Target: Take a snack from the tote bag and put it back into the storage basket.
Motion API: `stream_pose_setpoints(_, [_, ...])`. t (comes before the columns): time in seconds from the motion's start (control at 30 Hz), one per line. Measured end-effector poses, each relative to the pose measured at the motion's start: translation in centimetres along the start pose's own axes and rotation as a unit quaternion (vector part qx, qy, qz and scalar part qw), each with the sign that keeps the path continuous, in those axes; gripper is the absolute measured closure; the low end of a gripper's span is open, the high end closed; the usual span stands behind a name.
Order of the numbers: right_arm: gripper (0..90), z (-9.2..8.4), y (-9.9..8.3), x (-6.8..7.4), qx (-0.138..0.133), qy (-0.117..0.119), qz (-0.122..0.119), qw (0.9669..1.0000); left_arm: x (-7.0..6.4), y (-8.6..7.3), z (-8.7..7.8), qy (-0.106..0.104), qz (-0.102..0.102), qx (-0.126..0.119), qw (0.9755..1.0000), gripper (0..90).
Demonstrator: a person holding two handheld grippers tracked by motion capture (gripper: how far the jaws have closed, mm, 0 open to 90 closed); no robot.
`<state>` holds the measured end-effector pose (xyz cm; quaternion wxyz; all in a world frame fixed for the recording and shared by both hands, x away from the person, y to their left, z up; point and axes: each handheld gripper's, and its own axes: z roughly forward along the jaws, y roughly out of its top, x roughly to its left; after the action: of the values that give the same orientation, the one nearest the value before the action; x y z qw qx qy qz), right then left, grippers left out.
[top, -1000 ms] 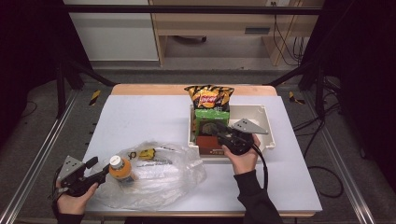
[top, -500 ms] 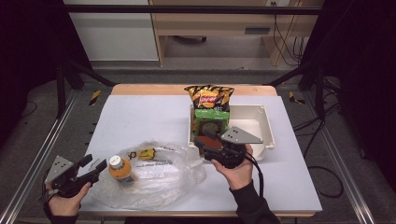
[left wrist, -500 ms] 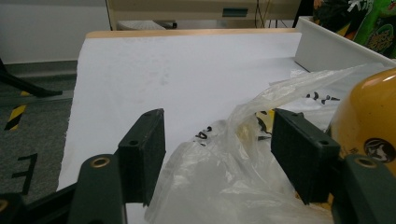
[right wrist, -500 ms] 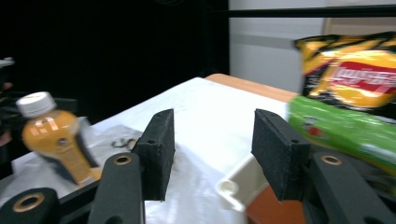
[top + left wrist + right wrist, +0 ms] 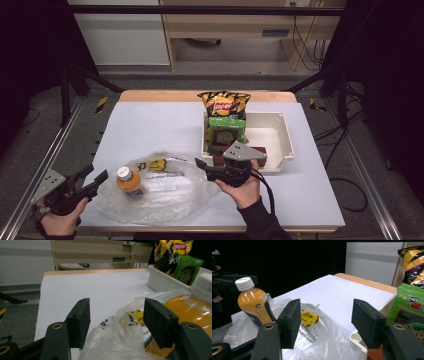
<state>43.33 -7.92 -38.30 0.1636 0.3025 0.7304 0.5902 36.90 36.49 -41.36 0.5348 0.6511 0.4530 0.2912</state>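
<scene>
**Bag being emptied into the tub**

The bag (image 5: 165, 192) lies at the table's (image 5: 150, 125) near edge, the bottle (image 5: 129, 181) standing in it toward the near-left corner. The left gripper (image 5: 97, 178) is held open beside the bag, its jaws just eased inward, plastic loosely between them. The right gripper (image 5: 201, 165), just opened and empty, is turned from the tub (image 5: 280, 145) toward the bag. Next, judged: the bottle is to be gripped. The yellow item (image 5: 308, 317) is shown more clearly in the right gripper view.

Crinkly clear plastic bag (image 5: 165, 192); glossy bottle (image 5: 130, 181) with white plastic cap; shiny foil chip packet (image 5: 224, 103); smooth white tub (image 5: 280, 142); matt bench (image 5: 150, 125).
</scene>
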Motion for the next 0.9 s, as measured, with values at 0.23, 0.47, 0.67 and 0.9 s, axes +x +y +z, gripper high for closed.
stream_pose_setpoints(0.23, [35.8, -1.9, -0.8, -1.5, 0.002, -0.029, 0.005, 0.9996, -1.7, 1.6, -1.1, -0.026, 0.019, -0.018, 0.9993, 32.5])
stream_pose_setpoints(0.47, [33.2, -3.7, -2.2, -3.0, 0.006, -0.055, 0.010, 0.9984, -3.2, 1.6, -0.6, -0.045, 0.044, 0.015, 0.9979, 22.0])
stream_pose_setpoints(0.67, [32.6, -5.2, -2.6, -3.8, -0.003, -0.070, 0.010, 0.9975, -4.4, 1.6, -0.3, -0.057, 0.063, 0.023, 0.9961, 17.6])
stream_pose_setpoints(0.9, [32.5, -5.8, -3.4, -4.6, 0.005, -0.085, 0.015, 0.9962, -5.9, 1.1, 0.9, -0.064, 0.075, 0.047, 0.9941, 17.1])
